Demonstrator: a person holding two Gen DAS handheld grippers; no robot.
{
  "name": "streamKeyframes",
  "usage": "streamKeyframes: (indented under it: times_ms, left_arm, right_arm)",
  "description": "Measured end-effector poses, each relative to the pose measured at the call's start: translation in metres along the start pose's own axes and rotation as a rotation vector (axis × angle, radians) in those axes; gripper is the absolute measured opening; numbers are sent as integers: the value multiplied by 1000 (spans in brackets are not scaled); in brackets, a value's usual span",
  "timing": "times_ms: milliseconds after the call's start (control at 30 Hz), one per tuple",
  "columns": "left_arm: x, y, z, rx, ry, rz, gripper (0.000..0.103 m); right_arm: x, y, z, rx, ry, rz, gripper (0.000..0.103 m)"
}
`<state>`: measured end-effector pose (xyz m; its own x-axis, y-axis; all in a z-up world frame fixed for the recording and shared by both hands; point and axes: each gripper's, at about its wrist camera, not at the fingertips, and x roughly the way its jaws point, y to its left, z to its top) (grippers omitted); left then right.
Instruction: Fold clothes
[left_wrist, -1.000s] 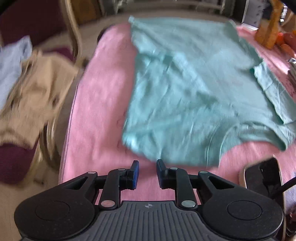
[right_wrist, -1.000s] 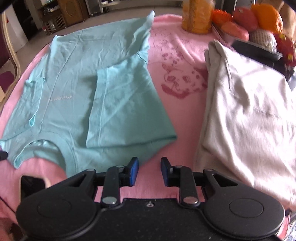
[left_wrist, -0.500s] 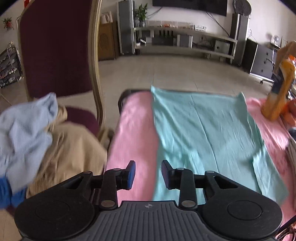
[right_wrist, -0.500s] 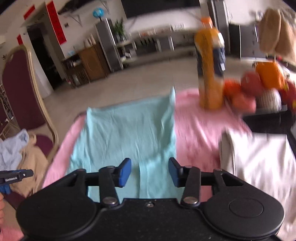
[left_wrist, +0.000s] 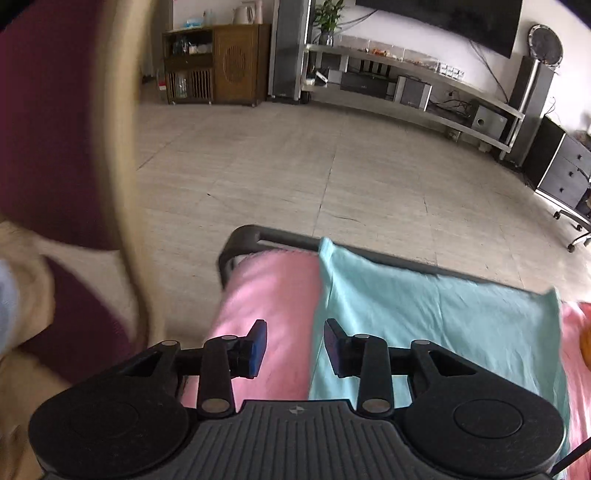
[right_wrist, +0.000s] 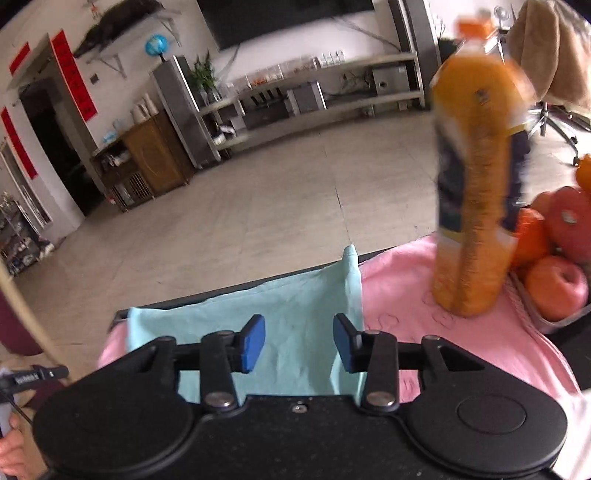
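Observation:
A teal T-shirt (left_wrist: 443, 317) lies flat on the pink cloth (left_wrist: 273, 295), its far hem at the table's far edge. My left gripper (left_wrist: 295, 345) hovers over the shirt's far left edge, open, with nothing between its blue pads. In the right wrist view the same shirt (right_wrist: 295, 299) shows its far right corner sticking up. My right gripper (right_wrist: 299, 343) hangs above that far right part with its jaws closing and nothing between them. The tip of the left gripper (right_wrist: 33, 376) shows at the lower left of that view.
A maroon chair (left_wrist: 55, 129) with a gold frame stands close on the left, with beige clothes (left_wrist: 22, 258) on its seat. An orange drink bottle (right_wrist: 476, 184) and a tray of fruit (right_wrist: 554, 258) stand at the right. The dark table rim (left_wrist: 251, 232) ends at bare floor.
Both grippers swept from the shirt's near collar edge up and away to its far hem. Both sets of jaws stand wider than a second ago. The shirt lies still.

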<state>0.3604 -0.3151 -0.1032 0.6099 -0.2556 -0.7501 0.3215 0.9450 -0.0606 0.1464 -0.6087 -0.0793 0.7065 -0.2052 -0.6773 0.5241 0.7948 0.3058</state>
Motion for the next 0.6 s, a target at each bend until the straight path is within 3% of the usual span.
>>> streamKeyframes:
  times_ms: [200,267,300,467,567,600]
  left_arm:
    - [70,-13,25,13,-2,-14,30]
    - [84,-15,29,18,-10,-35,30]
    - [90,-16,31,30,-10,-37,30]
    - [111,-22,38,57,-5,-43,28]
    - [116,-25,40,61,1,-56,16]
    - [117,-28,40,74,1,-58,7]
  right_arm:
    - [78,-15,8,27,-3,-39,41]
    - [91,-19,12,10,-19,-42,27]
    - [96,-21,15,3,-21,-42,25]
    - [112,-28,25,-2,-38,-55,27]
    - [119,-31,27,3,-33,-75,27]
    - [122,-32,27,9,-31,-79,27]
